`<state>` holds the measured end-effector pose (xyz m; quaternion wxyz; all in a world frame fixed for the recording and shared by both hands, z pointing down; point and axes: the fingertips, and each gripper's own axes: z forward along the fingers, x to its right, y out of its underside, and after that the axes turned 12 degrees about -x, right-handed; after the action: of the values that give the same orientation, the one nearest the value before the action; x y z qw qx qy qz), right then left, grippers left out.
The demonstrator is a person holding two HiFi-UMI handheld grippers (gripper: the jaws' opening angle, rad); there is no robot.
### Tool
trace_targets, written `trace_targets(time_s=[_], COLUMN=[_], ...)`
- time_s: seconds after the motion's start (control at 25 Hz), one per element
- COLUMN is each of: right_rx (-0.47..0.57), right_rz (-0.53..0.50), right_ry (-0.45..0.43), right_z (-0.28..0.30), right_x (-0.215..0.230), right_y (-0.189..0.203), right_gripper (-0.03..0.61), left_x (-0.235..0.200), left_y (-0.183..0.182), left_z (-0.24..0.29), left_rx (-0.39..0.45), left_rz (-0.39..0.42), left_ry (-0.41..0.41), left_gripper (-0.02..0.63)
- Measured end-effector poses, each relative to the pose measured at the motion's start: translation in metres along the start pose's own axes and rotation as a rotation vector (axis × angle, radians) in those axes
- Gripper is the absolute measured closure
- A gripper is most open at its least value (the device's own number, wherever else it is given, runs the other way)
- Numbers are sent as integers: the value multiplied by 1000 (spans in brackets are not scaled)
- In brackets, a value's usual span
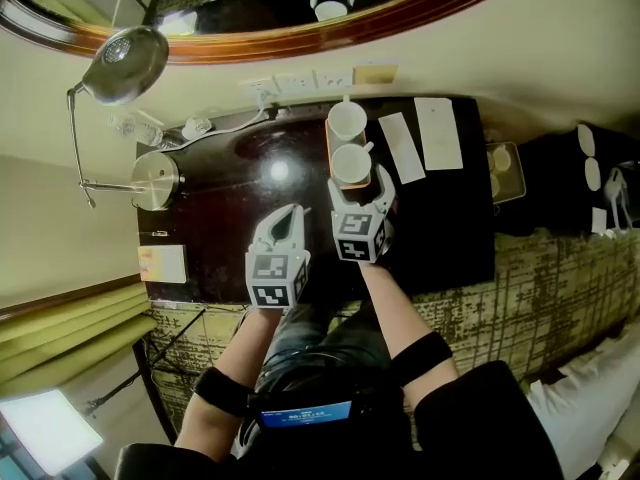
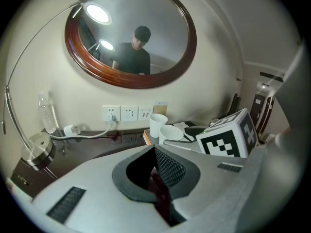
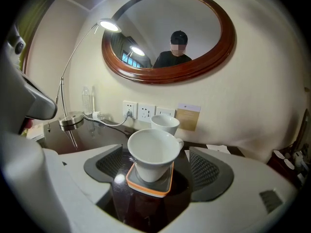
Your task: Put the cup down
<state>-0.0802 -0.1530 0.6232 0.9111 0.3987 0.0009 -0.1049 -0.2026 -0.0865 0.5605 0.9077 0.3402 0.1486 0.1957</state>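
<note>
Far left: a chrome lamp (image 1: 125,63) arches over the dark table (image 1: 220,238), its round base (image 1: 157,180) near the table's left edge. A white cable runs from there to the wall sockets (image 1: 290,83).

Left of centre: the left gripper (image 1: 289,214) hovers above bare tabletop, with its jaws pressed together and nothing between them. It is well clear of the crockery and looks idle.

Centre: an orange-rimmed tray (image 3: 148,191) sits near the back of the table, below the mirror (image 1: 300,28). Two white cups stand on it. The far cup (image 1: 347,120) is nearer the wall. The near cup (image 1: 351,164) is upright on the tray's front end, handle turned to the right.

The right gripper (image 1: 360,190) is at the tray's front. Its jaws are spread wide, one either side of the near cup. In its own view there is a gap between each pad and the cup wall, so it holds nothing and the cup stands on its own.

Right: two pale cards (image 1: 420,140) lie flat just beside the tray.

Judgement: the cup looks set down and released, so the task is close to finished. What remains is clearing the right gripper. That calls for drawing it straight back with the jaws kept wide, so neither pad clips the cup or its handle and the tray isn't nudged.
</note>
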Motion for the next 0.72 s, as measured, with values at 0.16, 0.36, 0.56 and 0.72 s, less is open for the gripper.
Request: trace_targets(time_s=[0.16, 0.36, 0.56, 0.72], right_rx=[14, -26, -42, -77], right_rz=[-12, -55, -54, -59], right_ry=[-21, -35, -59, -101], right_z=[-31, -66, -90, -104], right_x=[13, 44, 82, 101], right_y=[-6, -2, 4, 18], right_gripper=[168, 308, 535, 572], left_x=[3, 3, 16, 27], left_y=[-4, -12, -17, -17], left_z=[-9, -21, -33, -37], left_rx=[5, 32, 35, 34], left_rz=[-10, -24, -35, -21], left_ry=[-2, -19, -2, -3], left_gripper=[611, 611, 611, 611])
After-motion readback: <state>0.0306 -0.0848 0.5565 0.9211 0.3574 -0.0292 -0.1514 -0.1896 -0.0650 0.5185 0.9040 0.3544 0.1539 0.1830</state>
